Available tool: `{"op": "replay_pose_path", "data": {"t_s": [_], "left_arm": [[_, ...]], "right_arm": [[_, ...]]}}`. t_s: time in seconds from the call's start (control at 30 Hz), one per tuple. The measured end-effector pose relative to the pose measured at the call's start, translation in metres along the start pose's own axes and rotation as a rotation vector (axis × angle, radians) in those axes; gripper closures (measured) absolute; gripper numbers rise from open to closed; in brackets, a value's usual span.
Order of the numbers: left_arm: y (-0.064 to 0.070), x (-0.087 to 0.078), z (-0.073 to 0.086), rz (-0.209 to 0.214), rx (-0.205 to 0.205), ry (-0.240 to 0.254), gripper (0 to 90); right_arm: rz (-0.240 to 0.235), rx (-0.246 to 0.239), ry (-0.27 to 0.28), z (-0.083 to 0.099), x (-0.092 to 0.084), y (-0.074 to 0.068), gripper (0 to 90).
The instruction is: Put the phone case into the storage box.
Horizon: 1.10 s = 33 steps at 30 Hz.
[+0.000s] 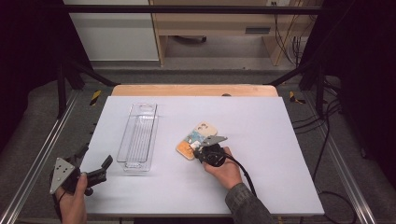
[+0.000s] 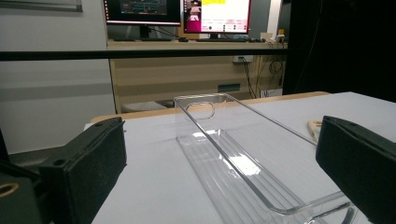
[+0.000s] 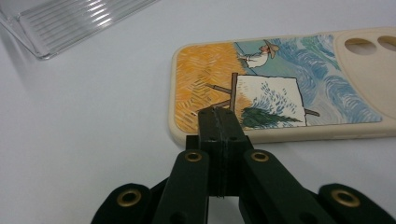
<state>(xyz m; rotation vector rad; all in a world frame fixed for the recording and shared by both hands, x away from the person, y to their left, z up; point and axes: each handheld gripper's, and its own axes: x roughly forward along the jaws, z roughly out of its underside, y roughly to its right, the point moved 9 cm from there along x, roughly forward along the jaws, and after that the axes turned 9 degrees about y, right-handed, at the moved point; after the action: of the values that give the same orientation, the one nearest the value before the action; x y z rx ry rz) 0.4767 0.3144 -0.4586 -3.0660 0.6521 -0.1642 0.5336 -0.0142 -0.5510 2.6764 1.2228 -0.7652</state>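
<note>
The phone case [image 3: 280, 84] lies flat on the surface [image 1: 261, 121], a little right of its centre and well apart from the clear tray [image 1: 137, 137] that lies lengthwise toward the left edge. The right gripper [image 3: 219, 116] is pressed fully closed with nothing between its pads, its tips set over the case's orange end — so a pinch on the thin rim is not yet possible, and a push from closed tips could slide or spin the case across the smooth surface, away from the tray rather than toward it. The right hand [image 1: 224, 168] is reached forward from the near edge, the gripper tilted low and angled toward the far left. The left gripper [image 1: 95, 172] is held wide open near the near left corner, empty, aimed along the tray — its hand [image 1: 74, 200] is rested low.
</note>
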Motion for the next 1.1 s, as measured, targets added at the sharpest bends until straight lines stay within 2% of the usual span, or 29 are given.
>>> {"op": "replay_pose_path", "data": {"t_s": [0.4,0.9,1.1], "left_arm": [[0.003,0.001,0.001,-0.002,0.006,-0.005,1.7],[-0.001,-0.001,0.001,-0.014,-0.002,-0.004,1.7],[0.001,0.0,0.002,-0.014,-0.007,-0.005,1.7]], "right_arm": [[0.008,0.019,0.016,-0.002,0.0,0.002,90.0],[0.007,-0.003,0.055,-0.01,-0.004,-0.001,90.0],[0.032,-0.011,0.092,-0.015,-0.007,0.002,90.0]]}}
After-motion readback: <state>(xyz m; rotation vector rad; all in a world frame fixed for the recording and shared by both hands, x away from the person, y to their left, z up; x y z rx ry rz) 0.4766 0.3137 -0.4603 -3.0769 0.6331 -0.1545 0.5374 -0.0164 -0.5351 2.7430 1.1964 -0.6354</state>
